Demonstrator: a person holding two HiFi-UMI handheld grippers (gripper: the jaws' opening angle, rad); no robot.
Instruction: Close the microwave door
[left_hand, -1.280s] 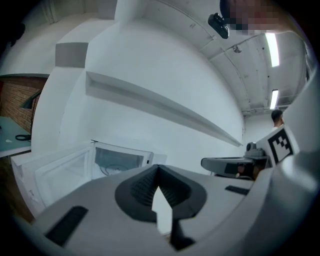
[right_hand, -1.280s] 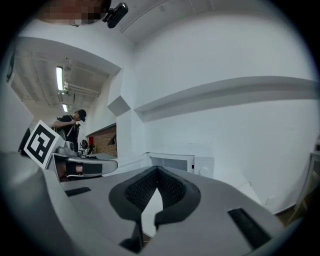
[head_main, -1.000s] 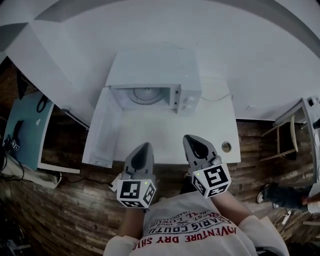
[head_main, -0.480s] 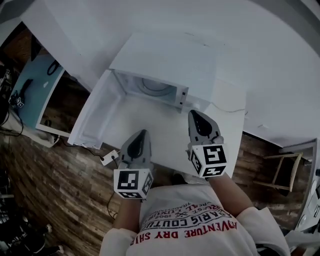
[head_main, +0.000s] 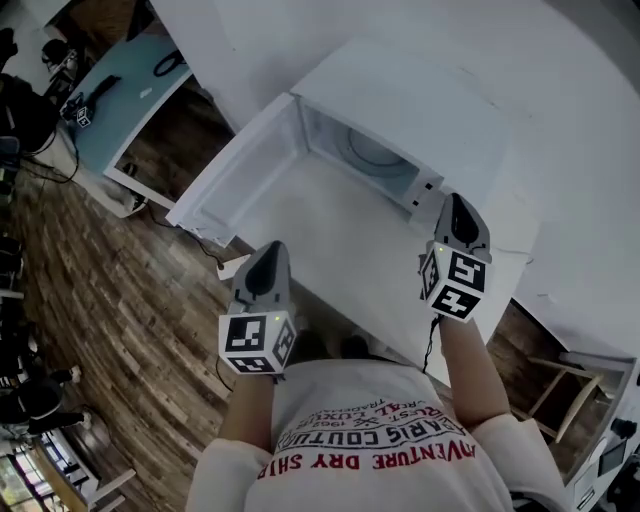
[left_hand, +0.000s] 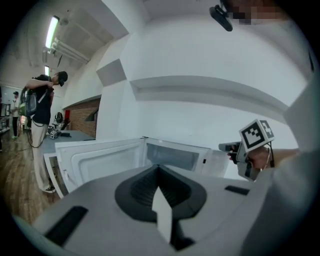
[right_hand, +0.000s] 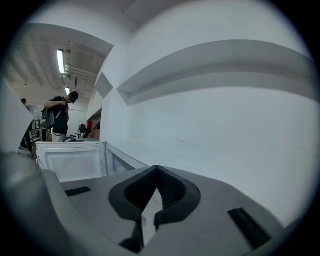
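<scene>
White microwave door (head_main: 238, 178) outstretched leftward

Microwave (head_main: 420, 105): on the desk (head_main: 335, 250), at its far side, against the wall (head_main: 570, 130).
Door (head_main: 235, 175): swung out to the microwave's left, its free end at the desk's left edge.
Turntable (head_main: 375, 150): inside the open cavity, which faces the person.
Left gripper (head_main: 268, 262): at the desk's near edge, before the door's free end.
Right gripper (head_main: 455, 208): right of the cavity, just before the microwave's right front corner, well apart from the left gripper.
Second desk (head_main: 130, 95): far left, across the floor (head_main: 110, 330), well apart from the microwave.
Chair (head_main: 560, 385): on the floor, right of the desk.
Bystander (left_hand: 42, 107): standing left beyond the door, beside the second desk.
</scene>
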